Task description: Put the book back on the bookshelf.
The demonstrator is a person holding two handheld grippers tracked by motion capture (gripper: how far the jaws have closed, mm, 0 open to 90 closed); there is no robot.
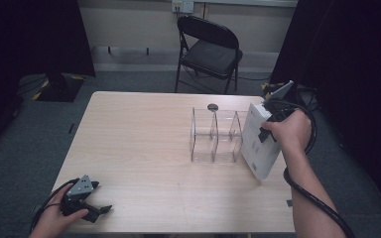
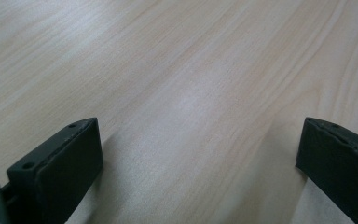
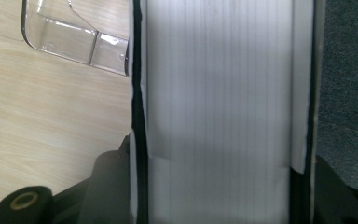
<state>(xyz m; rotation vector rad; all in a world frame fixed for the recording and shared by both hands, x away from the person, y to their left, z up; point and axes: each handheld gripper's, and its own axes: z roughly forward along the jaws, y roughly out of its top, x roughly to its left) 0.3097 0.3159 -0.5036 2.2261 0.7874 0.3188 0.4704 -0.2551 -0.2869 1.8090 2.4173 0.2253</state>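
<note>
Gripping a white book [image 1: 258, 141] tilted just right of the clear rack [image 1: 216, 135], the right gripper [image 1: 273, 124] has yet to slot it in; all compartments look empty, and the left gripper [image 1: 87, 201] rests open well left of the rack

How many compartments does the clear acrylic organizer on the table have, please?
3, side by side in the clear organizer: one at its left end, one in the middle, one at its right end beside the white box held by the right tool. The box may hide part of the right end.
</note>
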